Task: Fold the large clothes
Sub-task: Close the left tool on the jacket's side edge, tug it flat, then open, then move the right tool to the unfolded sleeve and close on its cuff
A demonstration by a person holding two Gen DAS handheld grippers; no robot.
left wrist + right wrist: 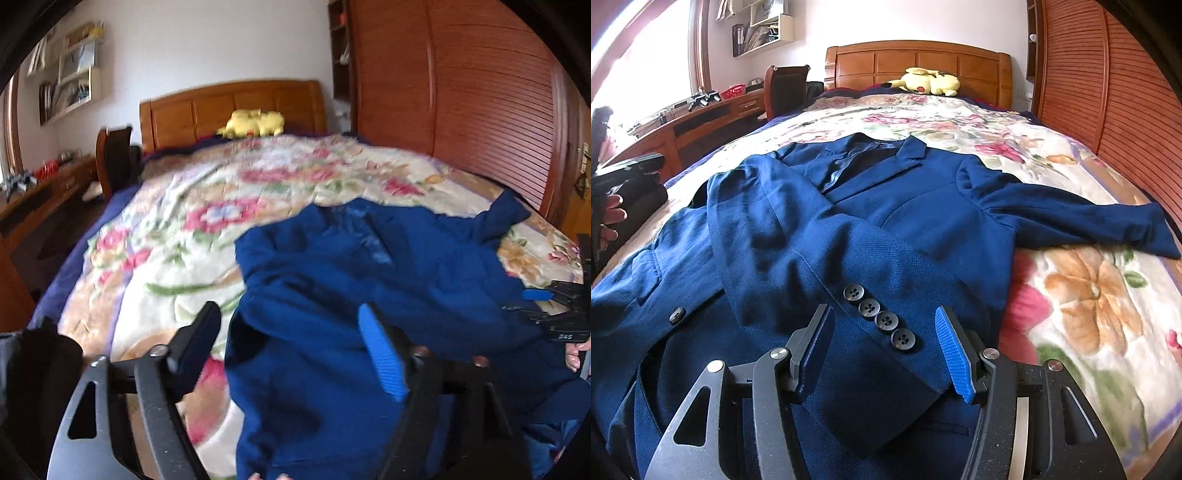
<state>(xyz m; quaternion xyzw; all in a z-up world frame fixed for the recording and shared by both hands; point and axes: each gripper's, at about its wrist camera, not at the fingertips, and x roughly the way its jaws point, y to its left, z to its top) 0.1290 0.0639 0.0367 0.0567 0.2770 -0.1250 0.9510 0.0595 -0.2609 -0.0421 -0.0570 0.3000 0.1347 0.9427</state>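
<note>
1. Your blue blazer [886, 206] lies face up on the floral bedspread [1089, 288] of the bed, collar toward the far headboard [919, 62] and hem toward you
2. One sleeve is folded diagonally across the chest, so its cuff with four dark buttons [879, 319] sits at the near end; the other sleeve [1082, 218] stretches out flat to the right
3. Your right tongs [886, 350] hover just over that buttoned cuff with the jaws spread wide, gripping nothing; the cuff shows between the two fingers
4. Your left tongs [295, 350] are also released, jaws wide apart, at the left near edge of the blazer [369, 277]; this view is blurred, and you cannot tell whether a finger touches the cloth
5. In the left wrist view, the right tongs [543, 299] appear at the right edge, over the cloth
6. A yellow plush toy [929, 83] rests against the headboard at the far end of the bed
7. A wooden louvred wardrobe [1108, 92] stands along the right side; a desk surface [701, 118] and a chair [786, 88] stand to the left, with wall shelves [761, 26] above
</note>
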